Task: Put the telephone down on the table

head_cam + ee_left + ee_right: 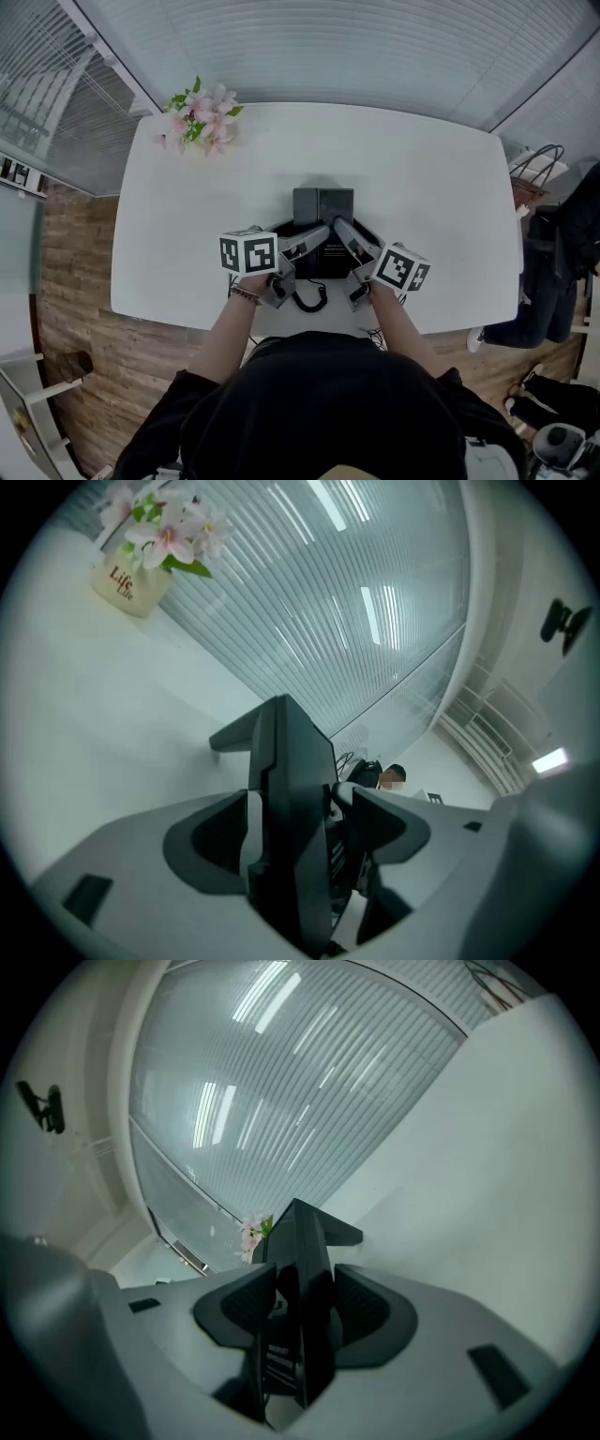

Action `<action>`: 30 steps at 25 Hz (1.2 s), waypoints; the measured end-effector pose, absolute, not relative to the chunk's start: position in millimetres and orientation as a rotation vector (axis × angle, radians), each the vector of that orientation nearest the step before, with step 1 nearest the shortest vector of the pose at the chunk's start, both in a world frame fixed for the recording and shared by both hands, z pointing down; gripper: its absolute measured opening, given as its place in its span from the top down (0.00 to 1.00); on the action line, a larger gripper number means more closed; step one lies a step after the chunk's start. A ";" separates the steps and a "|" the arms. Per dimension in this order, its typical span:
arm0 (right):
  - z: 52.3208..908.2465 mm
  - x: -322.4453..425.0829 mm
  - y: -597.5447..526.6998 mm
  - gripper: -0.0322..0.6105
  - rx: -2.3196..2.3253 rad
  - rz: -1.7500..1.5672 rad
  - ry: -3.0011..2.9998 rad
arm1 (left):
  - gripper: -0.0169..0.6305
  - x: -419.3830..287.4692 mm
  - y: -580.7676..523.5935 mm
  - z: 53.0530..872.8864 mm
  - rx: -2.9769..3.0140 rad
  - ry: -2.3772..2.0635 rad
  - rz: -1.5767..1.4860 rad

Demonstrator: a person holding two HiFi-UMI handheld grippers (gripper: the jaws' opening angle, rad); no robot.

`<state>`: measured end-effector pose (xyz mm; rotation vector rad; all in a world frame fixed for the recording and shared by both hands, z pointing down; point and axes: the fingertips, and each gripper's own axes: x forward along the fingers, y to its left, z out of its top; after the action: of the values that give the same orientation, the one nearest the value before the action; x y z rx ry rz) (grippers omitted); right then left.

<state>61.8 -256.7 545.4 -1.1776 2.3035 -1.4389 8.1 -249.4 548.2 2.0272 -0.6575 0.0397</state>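
My left claw (pixel 298 808) stood apart astride the telephone (pixel 322 208), its pads not pressing. My right claw (pixel 302 1302) was clamped on the opposite flank. The telephone sat at the middle of the tabletop (pixel 422 187), towards its near edge, with the coiled cord (pixel 310 298) nearer that edge. I could not tell whether its base rested fully. Judged best: seat the base flat, part the right claw, then draw both claws back level without tipping it. At the far left corner, a printed pot (pixel 127 583) held pink flowers (pixel 167 532).

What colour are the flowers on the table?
The flowers are pink; the left gripper view shows them best.
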 end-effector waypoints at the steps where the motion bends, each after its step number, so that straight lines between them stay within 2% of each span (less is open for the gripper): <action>1: 545.5 64.2 -257.0 0.66 -1.186 -1.428 2.310 | 0.44 5.3 -252.4 547.6 2.039 -0.680 0.036; 20: 544.9 64.8 -255.3 0.66 -1.247 -1.408 2.332 | 0.44 5.9 -247.7 550.8 2.135 -0.747 0.154; 30: 538.7 65.4 -252.2 0.58 -1.381 -1.262 2.500 | 0.44 -6.8 -248.8 552.1 2.137 -0.847 0.165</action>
<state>65.4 -252.2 538.7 -1.3809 2.5003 -1.2625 -6.8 -248.8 552.1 2.1371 -0.8469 0.1648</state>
